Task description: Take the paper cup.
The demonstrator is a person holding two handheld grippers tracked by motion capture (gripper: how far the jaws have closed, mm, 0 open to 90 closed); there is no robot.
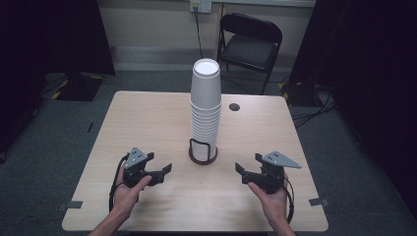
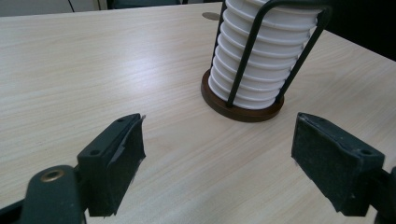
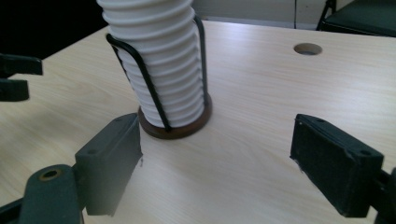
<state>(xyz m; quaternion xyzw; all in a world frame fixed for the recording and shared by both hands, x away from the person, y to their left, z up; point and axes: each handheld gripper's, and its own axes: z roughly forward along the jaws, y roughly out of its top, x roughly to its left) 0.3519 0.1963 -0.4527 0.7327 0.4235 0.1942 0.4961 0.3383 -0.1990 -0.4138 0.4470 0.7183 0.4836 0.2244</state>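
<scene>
A tall stack of white paper cups [image 1: 205, 98] stands upside down in a holder with a round brown base [image 1: 203, 158] and black wire uprights, near the middle of the light wooden table [image 1: 147, 118]. My left gripper [image 1: 160, 163] is held low to the left of the holder, open and empty, its jaws pointing at it. My right gripper [image 1: 247, 163] mirrors it on the right, open and empty. The left gripper view has the cups [image 2: 261, 56] and base [image 2: 243, 112] ahead of the wide-apart jaws of the left gripper [image 2: 217, 140]. Ahead of the right gripper [image 3: 217, 140] are the cups [image 3: 159, 60].
A round cable hole [image 1: 234, 106] is in the table behind the stack. A black folding chair [image 1: 251, 42] stands beyond the far edge. Dark curtains flank the room. The left gripper [image 3: 14, 77] shows at the left edge of the right gripper view.
</scene>
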